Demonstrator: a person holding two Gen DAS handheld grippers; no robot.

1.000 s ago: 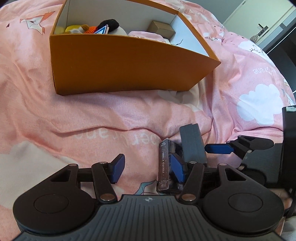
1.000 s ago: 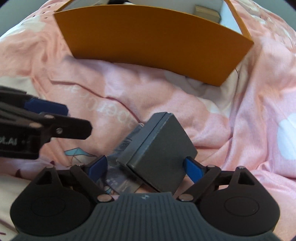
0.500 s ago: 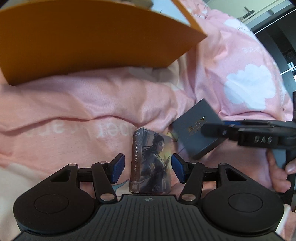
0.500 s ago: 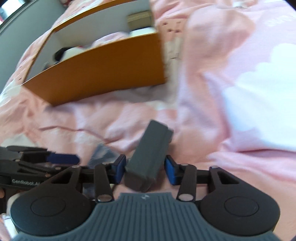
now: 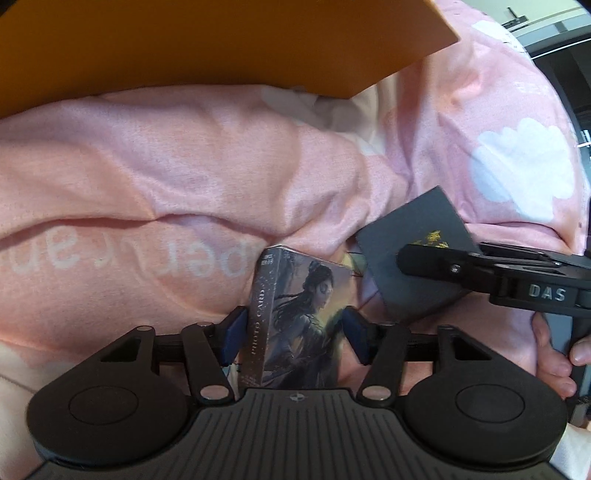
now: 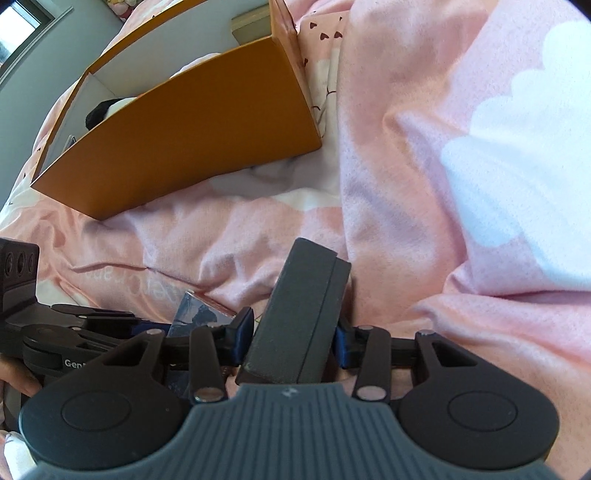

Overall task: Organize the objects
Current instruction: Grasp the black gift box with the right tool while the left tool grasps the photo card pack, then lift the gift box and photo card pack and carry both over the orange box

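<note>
your left gripper (image 5: 293,338) has its blue fingers (image 5: 232,334) pinching the photo card box (image 5: 295,321), held upright above the pink bedspread (image 5: 155,177). your right gripper (image 6: 291,341) has its fingers (image 6: 242,336) clamped on the dark grey box (image 6: 299,314), tilted with its far end up. in the left wrist view the grey box sits just right of the card box. ahead of both, the orange box (image 6: 192,136) rests on the bedspread, with a small tan box (image 6: 251,26) and a black-and-white plush (image 6: 107,109) inside.
</note>
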